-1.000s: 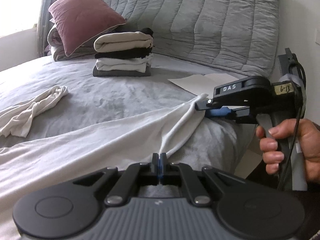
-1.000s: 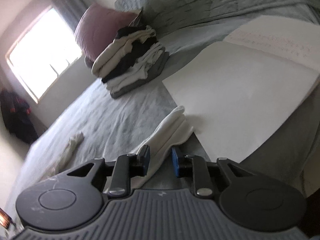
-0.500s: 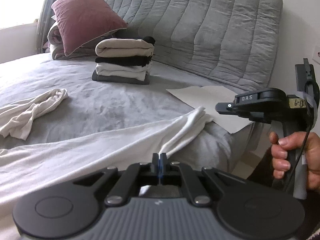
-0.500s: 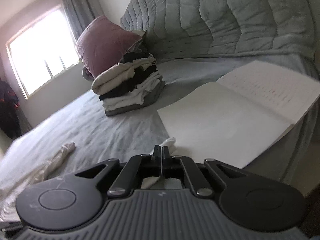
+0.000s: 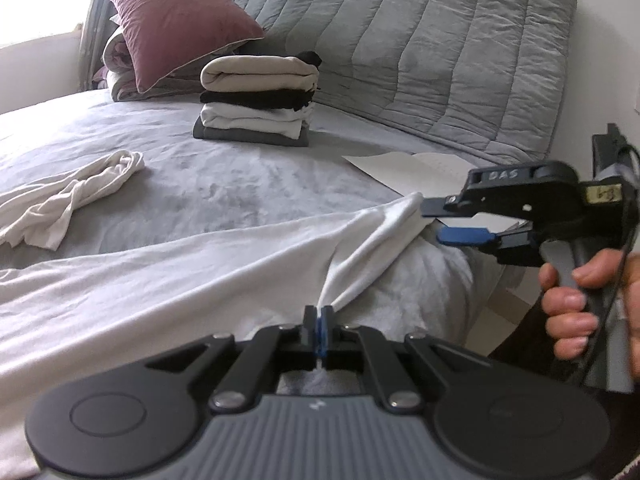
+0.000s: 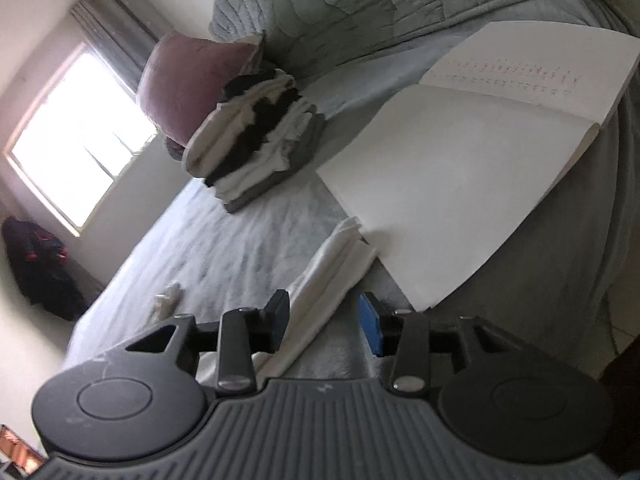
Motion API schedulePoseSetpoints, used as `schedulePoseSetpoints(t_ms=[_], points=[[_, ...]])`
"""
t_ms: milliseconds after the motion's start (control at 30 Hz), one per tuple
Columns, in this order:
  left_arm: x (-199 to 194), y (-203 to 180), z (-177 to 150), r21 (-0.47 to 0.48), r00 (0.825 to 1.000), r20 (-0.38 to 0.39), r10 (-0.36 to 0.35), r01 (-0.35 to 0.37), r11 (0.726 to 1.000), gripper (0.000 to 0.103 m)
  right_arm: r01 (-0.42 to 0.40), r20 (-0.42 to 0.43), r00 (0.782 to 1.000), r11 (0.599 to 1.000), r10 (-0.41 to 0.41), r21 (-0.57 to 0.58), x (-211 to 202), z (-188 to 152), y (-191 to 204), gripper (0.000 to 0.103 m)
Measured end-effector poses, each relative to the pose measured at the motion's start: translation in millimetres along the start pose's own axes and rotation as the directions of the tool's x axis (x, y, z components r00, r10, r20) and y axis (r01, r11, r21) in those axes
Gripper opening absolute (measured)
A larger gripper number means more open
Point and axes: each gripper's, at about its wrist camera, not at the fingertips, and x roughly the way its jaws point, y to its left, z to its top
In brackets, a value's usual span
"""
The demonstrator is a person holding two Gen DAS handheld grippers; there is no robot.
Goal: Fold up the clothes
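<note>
Left wrist view: we see the left gripper (image 5: pixel 319 326) pinching the white shirt (image 5: pixel 168 272) at lower centre, cloth spread across the bed (image 5: pixel 224 184). Right gripper (image 5: pixel 434 224), at right, is opening, shirt tip between its jaws, unpressed; "DAS" is written on its body. Stack (image 5: pixel 256 100), pillow (image 5: pixel 180 20) upper left; crumpled cloth (image 5: pixel 72 196) left; notebook (image 6: pixel 460 168) just beside the shirt tip.

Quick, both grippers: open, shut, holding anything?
Left gripper: shut on the white garment.
Right gripper: jaws opening, garment edge between them, not pinched.
</note>
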Motion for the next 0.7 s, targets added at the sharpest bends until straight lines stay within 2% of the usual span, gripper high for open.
schedulePoseSetpoints(t_ms=[33,100,167,200,233,267,367,533,700], points=[[1,1,0,-0.006,1.000,-0.001,-0.002,0.002,1.000,0.001,0.013,0.007,1.000,1.000,-0.013,-0.001,2,-1,0,0.038],[2,2,0,-0.014,1.000,-0.003,-0.005,0.005,1.000,0.001,0.042,0.025,0.999,0.999,-0.042,-0.013,9,-3,1,0.024],[3,3,0,-0.018,1.000,-0.004,-0.007,0.007,1.000,0.001,0.063,0.042,0.997,0.998,-0.062,-0.028,16,-4,2,0.022],[4,3,0,-0.021,1.000,-0.005,-0.008,0.008,1.000,0.001,0.069,0.050,0.997,0.997,-0.067,-0.039,19,-5,3,0.018],[3,3,1,-0.020,1.000,-0.005,-0.008,0.008,1.000,0.001,0.080,0.057,0.995,0.995,-0.076,-0.057,21,-5,5,0.013],[3,3,1,-0.019,1.000,-0.004,-0.008,0.008,1.000,0.001,0.087,0.063,0.995,0.994,-0.083,-0.073,21,-5,6,0.004],[0,4,3,-0.016,1.000,0.007,-0.014,0.014,1.000,0.001,0.104,0.088,0.992,0.989,-0.095,-0.109,13,-5,11,0.003],[-5,7,7,-0.023,0.999,0.021,-0.033,0.033,0.999,0.001,0.132,0.172,0.981,0.963,-0.092,-0.236,-12,-5,29,0.003],[-7,5,6,-0.007,0.997,-0.001,-0.080,0.080,0.997,0.001,0.183,0.196,0.973,0.932,-0.126,-0.312,-27,-8,29,0.003]])
